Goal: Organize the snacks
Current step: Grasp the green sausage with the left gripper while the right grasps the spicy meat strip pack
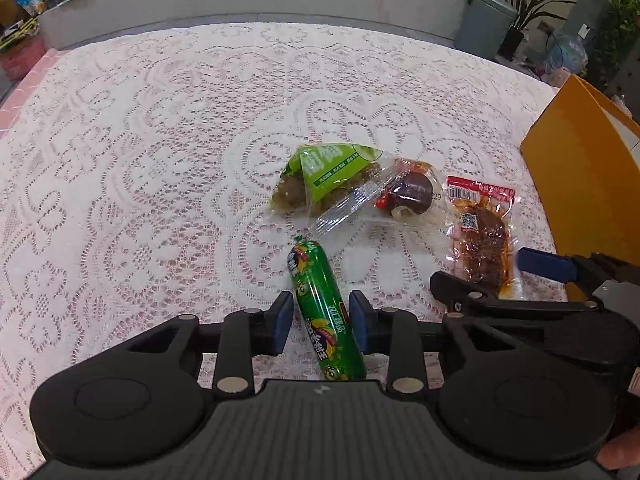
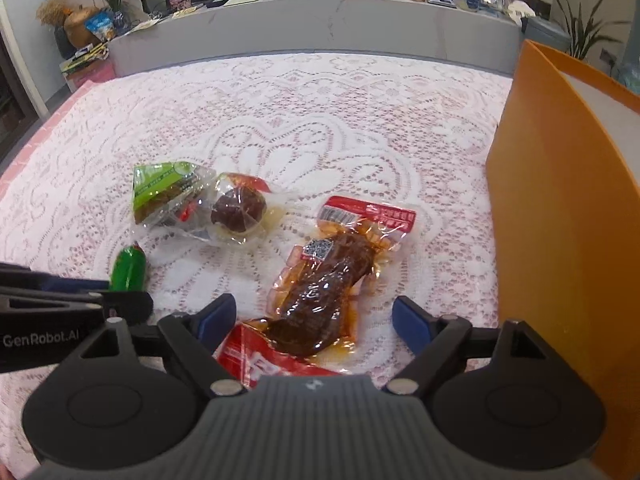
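A green sausage (image 1: pixel 324 312) (image 2: pixel 128 268) lies on the lace cloth between the pads of my left gripper (image 1: pixel 320 320) (image 2: pixel 108 292). The pads stand close on both sides with a thin gap on the left, so it is open. My right gripper (image 2: pixel 316 320) (image 1: pixel 500 276) is wide open over the near end of a red-and-clear packet of brown meat (image 2: pixel 328 276) (image 1: pixel 480 232), not pressing on it. Beyond lie a green packet (image 1: pixel 320 176) (image 2: pixel 164 188) and a clear pack holding a dark round snack (image 1: pixel 412 192) (image 2: pixel 238 208), which overlap each other.
An orange box (image 2: pixel 560 220) (image 1: pixel 580 184) stands at the table's right edge, close to my right gripper. The white lace tablecloth (image 1: pixel 160 160) stretches bare to the left and back. A grey counter (image 2: pixel 320 24) with clutter and plants runs behind.
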`<state>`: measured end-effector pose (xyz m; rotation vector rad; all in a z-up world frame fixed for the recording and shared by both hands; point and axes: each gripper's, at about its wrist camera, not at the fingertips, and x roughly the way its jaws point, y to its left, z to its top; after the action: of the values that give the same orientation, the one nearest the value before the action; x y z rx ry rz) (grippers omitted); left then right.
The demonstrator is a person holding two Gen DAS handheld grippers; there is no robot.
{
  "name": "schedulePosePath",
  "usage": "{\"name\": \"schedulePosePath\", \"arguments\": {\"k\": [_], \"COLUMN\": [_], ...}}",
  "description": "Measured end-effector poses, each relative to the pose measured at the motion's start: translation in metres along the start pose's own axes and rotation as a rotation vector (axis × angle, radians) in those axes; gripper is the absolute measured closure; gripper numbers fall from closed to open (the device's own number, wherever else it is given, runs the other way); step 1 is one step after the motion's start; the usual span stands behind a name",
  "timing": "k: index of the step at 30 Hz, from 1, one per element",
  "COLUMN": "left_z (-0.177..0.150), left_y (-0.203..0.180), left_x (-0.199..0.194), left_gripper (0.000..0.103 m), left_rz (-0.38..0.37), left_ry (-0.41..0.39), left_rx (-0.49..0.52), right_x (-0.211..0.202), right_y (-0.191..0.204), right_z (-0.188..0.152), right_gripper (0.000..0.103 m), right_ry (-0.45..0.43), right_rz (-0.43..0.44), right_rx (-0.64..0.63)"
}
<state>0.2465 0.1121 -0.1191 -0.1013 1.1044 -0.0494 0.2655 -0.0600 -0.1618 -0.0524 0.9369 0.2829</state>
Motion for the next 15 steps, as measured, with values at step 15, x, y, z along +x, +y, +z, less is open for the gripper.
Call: {"name": "schedulePosePath", "arguments": {"k": [15], "left_z": [-0.008], "left_y": [-0.002], "left_x": [-0.008], "left_gripper": [0.078], "left_rz": [-0.015], "left_ry": [-0.037], "left_rx": [0.068], "right_x": [-0.010], "right_y": [0.004], "right_z": [-0.006], "right_gripper": [0.040], "right_ry": [-0.026], "right_rz": [-0.007], "right_rx": [-0.066]}}
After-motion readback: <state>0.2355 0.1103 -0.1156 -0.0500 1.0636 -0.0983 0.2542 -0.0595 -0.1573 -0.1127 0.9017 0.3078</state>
